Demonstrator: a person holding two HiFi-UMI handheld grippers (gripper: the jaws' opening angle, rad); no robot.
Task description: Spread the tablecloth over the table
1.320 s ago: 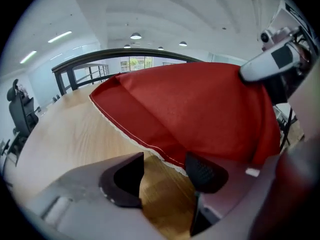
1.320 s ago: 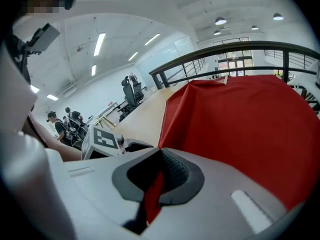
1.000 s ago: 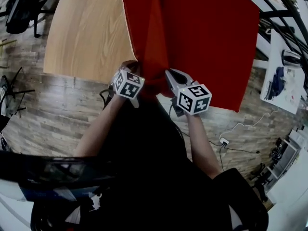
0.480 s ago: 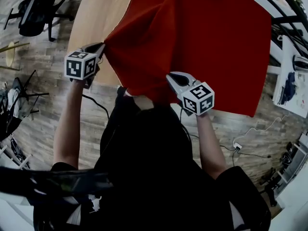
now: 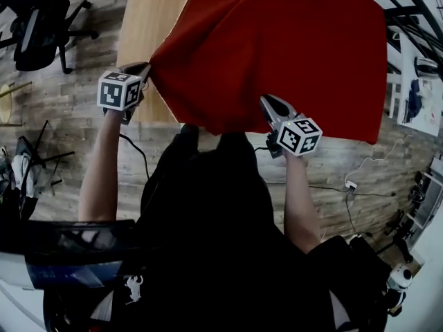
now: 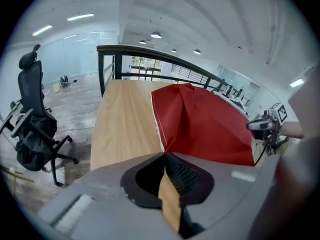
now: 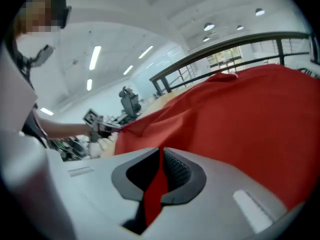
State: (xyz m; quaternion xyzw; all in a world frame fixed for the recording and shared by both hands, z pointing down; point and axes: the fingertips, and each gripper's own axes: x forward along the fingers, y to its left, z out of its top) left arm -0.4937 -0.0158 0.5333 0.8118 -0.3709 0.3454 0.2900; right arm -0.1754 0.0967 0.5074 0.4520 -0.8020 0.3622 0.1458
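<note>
While the red tablecloth (image 5: 291, 54) lies part-spread on the wooden table (image 5: 149, 19), one near corner is pinched in the closed jaws of the left gripper (image 5: 143, 70), and the cloth fans away beyond those tips. The right gripper (image 5: 271, 106) nips the near hem, with cloth between its jaws, which have just been opening. If that hold slackens under the sideways pull, I judge the hem could slip free and sag off the table's edge, leaving the cloth crooked.
</note>
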